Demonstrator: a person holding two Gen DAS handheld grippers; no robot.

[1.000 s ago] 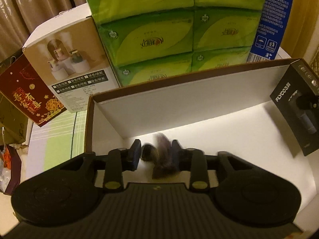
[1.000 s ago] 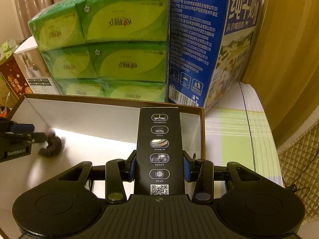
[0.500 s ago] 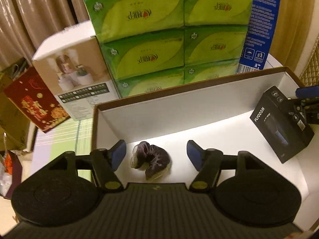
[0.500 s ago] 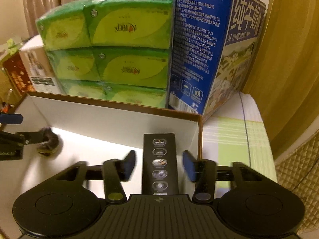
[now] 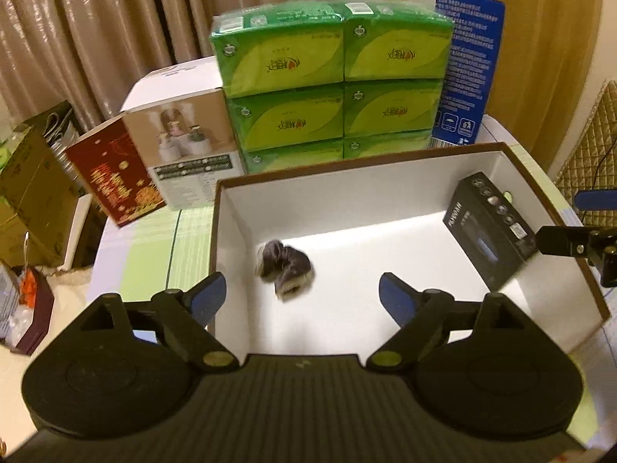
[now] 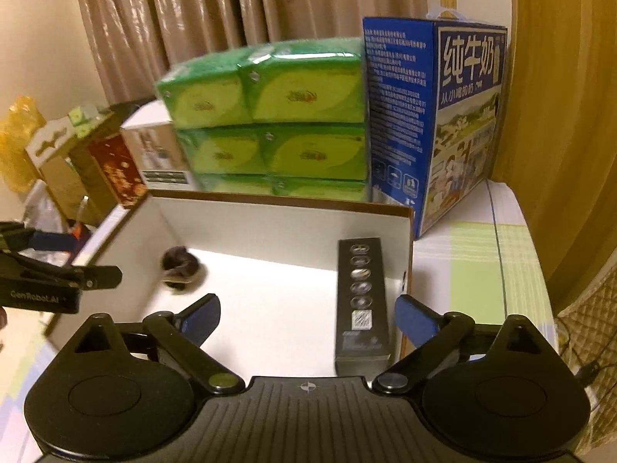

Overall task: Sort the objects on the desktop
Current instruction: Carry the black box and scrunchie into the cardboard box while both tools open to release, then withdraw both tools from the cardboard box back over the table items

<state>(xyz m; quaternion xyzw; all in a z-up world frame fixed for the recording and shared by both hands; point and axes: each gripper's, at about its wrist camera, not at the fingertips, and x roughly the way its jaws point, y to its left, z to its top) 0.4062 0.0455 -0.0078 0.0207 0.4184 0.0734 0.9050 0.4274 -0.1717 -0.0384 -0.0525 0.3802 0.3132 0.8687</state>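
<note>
A shallow white box with a brown rim [image 5: 358, 158] [image 6: 277, 202] lies on the table. A dark scrunchie [image 5: 285, 266] [image 6: 178, 266] lies on its floor at the left. A black product box [image 5: 491, 227] [image 6: 360, 301] rests inside against the right wall. My left gripper [image 5: 302, 295] is open and empty, above the box's near edge, short of the scrunchie. My right gripper [image 6: 308, 318] is open and empty, with the black box between its fingers but not touched. Each gripper shows at the edge of the other's view.
Behind the box stand a stack of green tissue packs [image 5: 331, 85] [image 6: 270, 123], a blue milk carton [image 5: 466, 65] [image 6: 435, 115], a white product box [image 5: 181, 135] and a red box [image 5: 112, 177]. Cardboard boxes and bags [image 5: 31, 200] sit off the left. Curtains hang behind.
Both grippers have opened and drawn back and up. The left let go of the scrunchie, the right let go of the black box; both things now lie in the white box.
</note>
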